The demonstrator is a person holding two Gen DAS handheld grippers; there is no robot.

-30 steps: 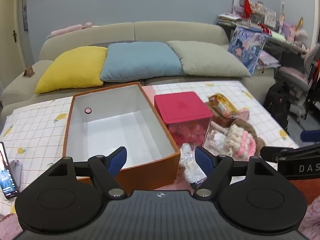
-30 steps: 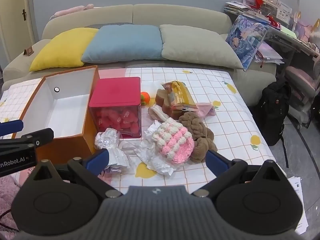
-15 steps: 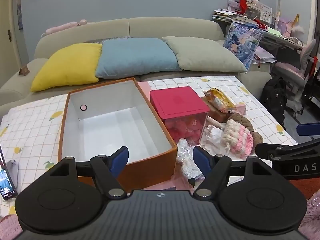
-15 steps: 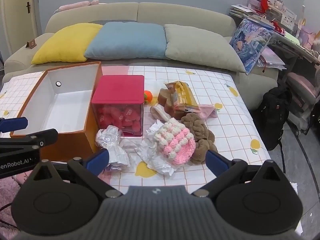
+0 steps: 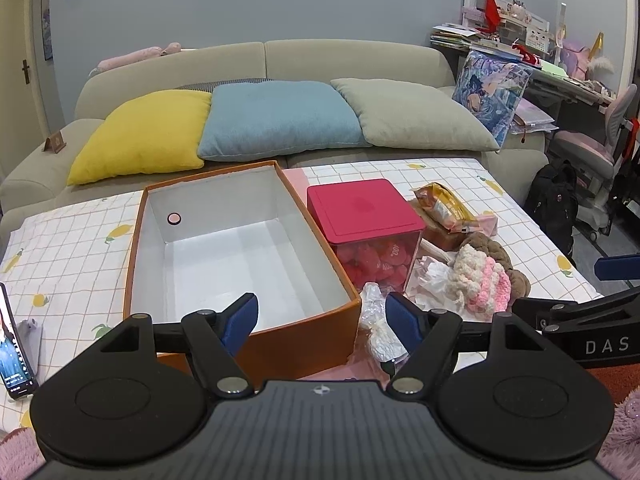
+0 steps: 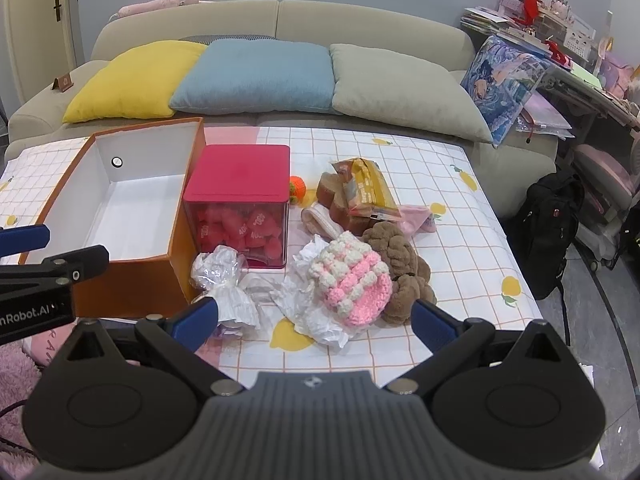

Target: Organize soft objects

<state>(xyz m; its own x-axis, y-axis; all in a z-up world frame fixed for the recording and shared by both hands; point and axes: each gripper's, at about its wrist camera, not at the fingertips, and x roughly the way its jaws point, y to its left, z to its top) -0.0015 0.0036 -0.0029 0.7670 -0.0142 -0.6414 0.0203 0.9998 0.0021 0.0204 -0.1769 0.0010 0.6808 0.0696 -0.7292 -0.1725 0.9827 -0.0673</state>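
Note:
An open orange box (image 5: 240, 264) (image 6: 120, 216) with a white inside stands empty on the checked table. To its right lie a pink-and-white crocheted piece (image 6: 352, 280) (image 5: 484, 280), a brown plush (image 6: 400, 256) and crumpled white wrapping (image 6: 224, 276). My left gripper (image 5: 322, 320) is open and empty, just before the box's near right corner. My right gripper (image 6: 316, 316) is open and empty, just short of the crocheted piece.
A red-lidded clear container (image 6: 240, 208) of pink items stands beside the box. Behind the pile lie a snack bag (image 6: 364, 192), a small orange ball (image 6: 298, 188) and a pink cloth (image 6: 416, 216). A phone (image 5: 14, 344) lies at the left. A sofa with cushions (image 5: 276, 120) is behind.
Both grippers have risen and drawn back slightly, so the table sits lower in view. Both stay open. Nothing on the table has moved.

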